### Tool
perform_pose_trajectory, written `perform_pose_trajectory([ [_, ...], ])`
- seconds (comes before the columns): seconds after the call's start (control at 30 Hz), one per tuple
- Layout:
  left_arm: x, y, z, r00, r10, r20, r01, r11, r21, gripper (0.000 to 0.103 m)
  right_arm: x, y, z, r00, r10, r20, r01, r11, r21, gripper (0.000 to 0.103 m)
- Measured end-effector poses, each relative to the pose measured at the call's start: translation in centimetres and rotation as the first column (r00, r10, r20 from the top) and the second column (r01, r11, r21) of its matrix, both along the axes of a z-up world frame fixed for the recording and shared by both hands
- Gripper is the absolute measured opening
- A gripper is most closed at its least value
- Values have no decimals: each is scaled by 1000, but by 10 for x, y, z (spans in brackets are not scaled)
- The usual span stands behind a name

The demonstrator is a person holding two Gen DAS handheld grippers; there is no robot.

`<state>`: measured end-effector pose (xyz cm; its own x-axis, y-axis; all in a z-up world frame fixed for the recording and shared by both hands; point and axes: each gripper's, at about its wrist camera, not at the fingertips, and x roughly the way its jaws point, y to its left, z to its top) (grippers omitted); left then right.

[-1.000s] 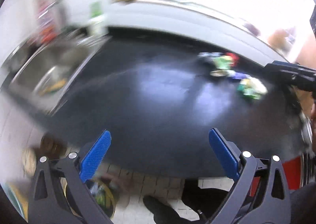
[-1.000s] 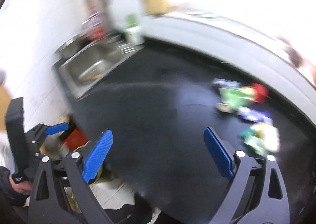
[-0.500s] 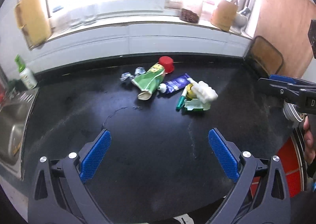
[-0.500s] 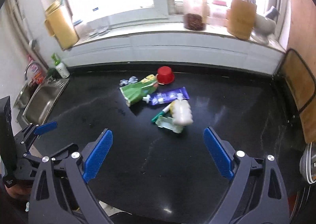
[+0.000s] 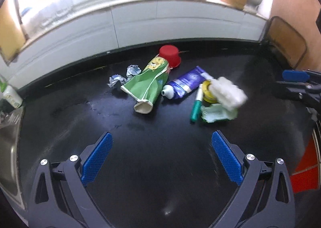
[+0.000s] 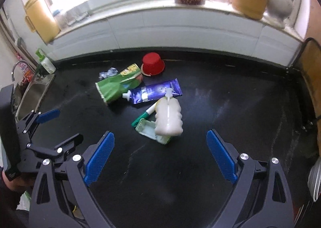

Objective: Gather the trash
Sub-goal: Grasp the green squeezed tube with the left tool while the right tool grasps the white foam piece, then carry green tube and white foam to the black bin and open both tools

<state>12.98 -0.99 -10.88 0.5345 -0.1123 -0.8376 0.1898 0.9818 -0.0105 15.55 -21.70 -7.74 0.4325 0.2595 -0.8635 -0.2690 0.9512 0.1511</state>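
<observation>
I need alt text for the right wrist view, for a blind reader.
The open right claw hovers over a black counter facing a trash pile: white bottle, purple tube, green bag, red cup.

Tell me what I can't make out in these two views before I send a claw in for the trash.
- Yellow item: left wrist view only, mostly under the white bottle; identity unclear.
- Print on the purple tube: too small in the right wrist view, blurred in the left.
- Green tray: far part hidden by the white bottle, right wrist view.
- Sink: partly behind the left claw.
- No bin recognizable in either view.
</observation>
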Motion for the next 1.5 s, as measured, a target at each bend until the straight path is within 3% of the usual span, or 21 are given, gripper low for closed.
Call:
perform_pose_trajectory([
  [0.17,43,3,-34,999,-8,-34,9,1000,23,96,34,11,-38,998,33,-60,-35,999,-32,90],
  [0.33,72,4,-58,997,-9,-72,9,1000,1,96,67,17,-77,988,38,-150,-47,997,-56,88],
  [0.5,95,-1,-79,994,-30,-103,31,999,11,91,86,22,-102,973,50,-225,-65,996,-61,61],
  [0.53,98,-3,-81,994,-36,-106,37,999,10,86,87,22,-104,972,52,-231,-69,995,-65,45],
  [0.67,106,-11,-86,992,-55,-112,60,997,41,62,87,21,-97,974,61,-220,-79,994,-72,34],
  [0.7,107,-11,-85,993,-55,-109,61,997,48,47,86,18,-94,975,58,-215,-74,995,-66,33],
  [0.83,109,-8,-78,992,-30,-125,32,999,16,29,83,11,-83,980,38,-197,-49,997,-53,32],
  [1.27,59,-10,-23,999,31,-38,-31,1000,-2,12,62,0,-40,996,37,-81,-39,999,-28,29],
  [1.5,18,-17,8,998,58,30,-58,998,0,10,37,2,-13,998,60,1,-60,998,-15,29],
])
